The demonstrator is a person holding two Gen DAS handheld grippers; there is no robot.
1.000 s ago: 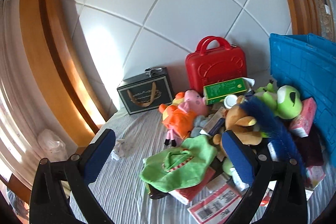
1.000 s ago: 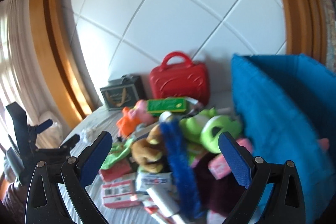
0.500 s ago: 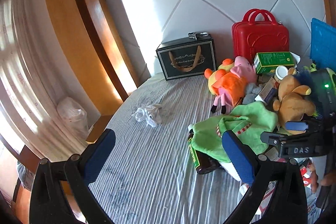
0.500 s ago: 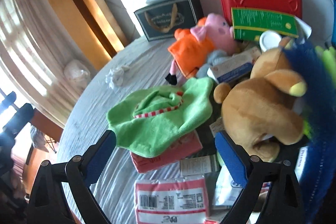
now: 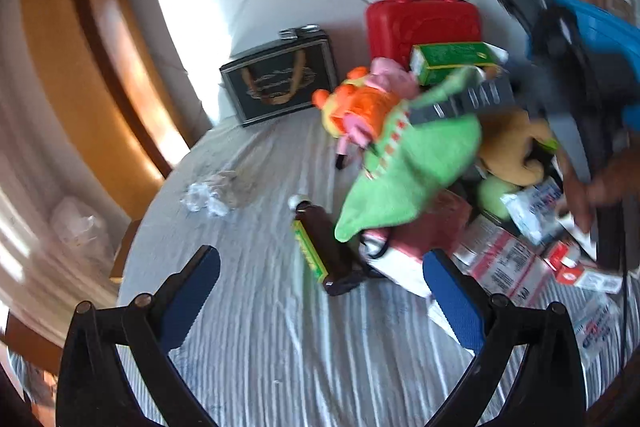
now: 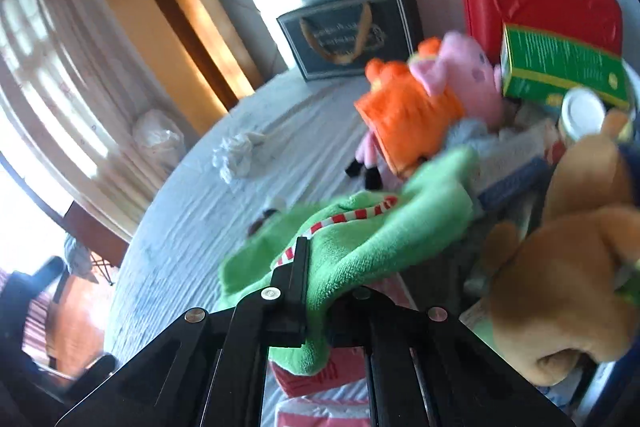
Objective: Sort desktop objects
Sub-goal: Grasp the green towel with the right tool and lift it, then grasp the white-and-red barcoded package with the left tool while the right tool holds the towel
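My right gripper (image 6: 320, 291) is shut on a green cloth with a red-and-white trim (image 6: 360, 239) and lifts it off the pile; the cloth also shows hanging in the air in the left wrist view (image 5: 408, 167). My left gripper (image 5: 320, 291) is open and empty above the striped tablecloth (image 5: 280, 347). A brown bottle with a green label (image 5: 320, 251) lies uncovered just ahead of it. A pig plush in an orange dress (image 6: 424, 107), a brown bear plush (image 6: 568, 291) and a green box (image 6: 560, 67) lie in the pile.
A red case (image 5: 420, 19) and a black box (image 5: 280, 79) stand at the back wall. A blue crate (image 5: 600, 39) is at the right. A crumpled white tissue (image 5: 208, 195) lies on the left. Pink and white packets (image 5: 500, 263) lie at the front right.
My right gripper has shut on the green cloth and lifted it, uncovering the brown bottle. My left gripper has stayed open and shifted its view a little.
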